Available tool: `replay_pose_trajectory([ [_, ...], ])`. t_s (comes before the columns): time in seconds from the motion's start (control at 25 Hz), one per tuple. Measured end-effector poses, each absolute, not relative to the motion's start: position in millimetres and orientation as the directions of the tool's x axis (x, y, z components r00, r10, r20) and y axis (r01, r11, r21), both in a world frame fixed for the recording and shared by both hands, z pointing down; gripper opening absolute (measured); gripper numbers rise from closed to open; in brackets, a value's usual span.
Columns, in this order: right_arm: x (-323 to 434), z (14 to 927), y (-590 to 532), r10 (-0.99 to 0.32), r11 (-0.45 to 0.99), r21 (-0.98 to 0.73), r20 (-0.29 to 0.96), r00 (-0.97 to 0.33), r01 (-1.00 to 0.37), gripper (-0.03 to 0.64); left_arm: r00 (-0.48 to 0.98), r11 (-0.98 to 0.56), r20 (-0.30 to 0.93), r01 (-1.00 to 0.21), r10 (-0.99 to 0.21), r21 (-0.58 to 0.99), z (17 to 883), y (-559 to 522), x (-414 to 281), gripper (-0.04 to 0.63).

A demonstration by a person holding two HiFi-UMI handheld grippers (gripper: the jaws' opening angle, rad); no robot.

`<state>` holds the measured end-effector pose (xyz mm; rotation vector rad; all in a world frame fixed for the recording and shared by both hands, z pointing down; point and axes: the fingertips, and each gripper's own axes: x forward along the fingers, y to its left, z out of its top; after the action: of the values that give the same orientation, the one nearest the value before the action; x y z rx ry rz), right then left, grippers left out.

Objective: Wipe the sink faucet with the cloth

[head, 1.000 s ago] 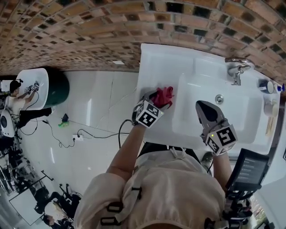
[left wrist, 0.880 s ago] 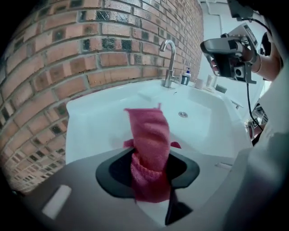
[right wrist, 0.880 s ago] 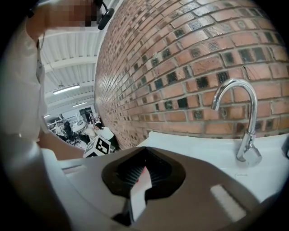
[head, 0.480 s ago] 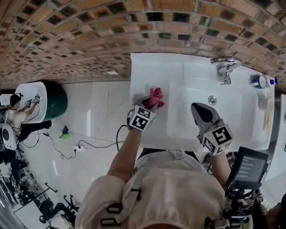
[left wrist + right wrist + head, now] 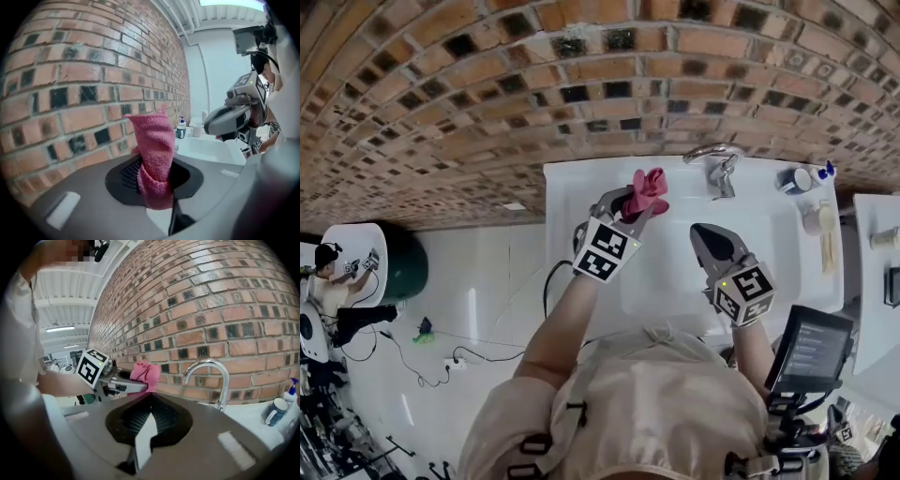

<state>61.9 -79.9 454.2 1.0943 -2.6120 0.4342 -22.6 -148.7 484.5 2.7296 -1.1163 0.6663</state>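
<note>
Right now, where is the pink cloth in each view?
Head view: cloth upper centre, just left of the faucet.
Left gripper view: cloth dead centre, upright before the brick wall.
Right gripper view: cloth left of centre, left of the faucet.
Shared landmark: the brick wall.

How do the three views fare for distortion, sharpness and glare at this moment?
Head view: strong fisheye, the brick wall's courses bow into arcs; evenly lit and sharp. Left gripper view: black rounded corners, pink cloth sharp, ceiling light blown out at the top right. Right gripper view: same dark corners, faucet crisp with bright highlights on its chrome, mosaic patch at top left.
</note>
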Motion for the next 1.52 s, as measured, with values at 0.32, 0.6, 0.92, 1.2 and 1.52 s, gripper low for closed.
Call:
replay_pose_trajectory([
  [0.32,103,438,-93,-0.677,0.639,-0.134,0.370,-0.637,-0.757,-0.012,0.716,-0.782,0.347,-0.615,-0.606,-0.097,413,-198,67,0.092],
  [0.6,120,438,-106,-0.691,0.618,-0.160,0.356,-0.629,-0.770,-0.012,0.707,-0.796,0.378,-0.579,-0.598,-0.177,409,-228,120,0.095],
  [0.92,122,441,-121,-0.664,0.649,-0.150,0.368,-0.651,-0.746,-0.012,0.678,-0.751,0.347,-0.645,-0.648,-0.141,421,-243,103,0.100],
  [1.2,117,447,-123,-0.645,0.669,-0.150,0.369,-0.669,-0.728,-0.012,0.624,-0.673,0.399,-0.739,-0.672,0.024,462,-234,54,0.100],
  [1.52,107,445,-121,-0.624,0.700,-0.138,0.361,-0.693,-0.701,-0.012,0.590,-0.637,0.407,-0.771,-0.698,0.025,464,-226,36,0.095],
])
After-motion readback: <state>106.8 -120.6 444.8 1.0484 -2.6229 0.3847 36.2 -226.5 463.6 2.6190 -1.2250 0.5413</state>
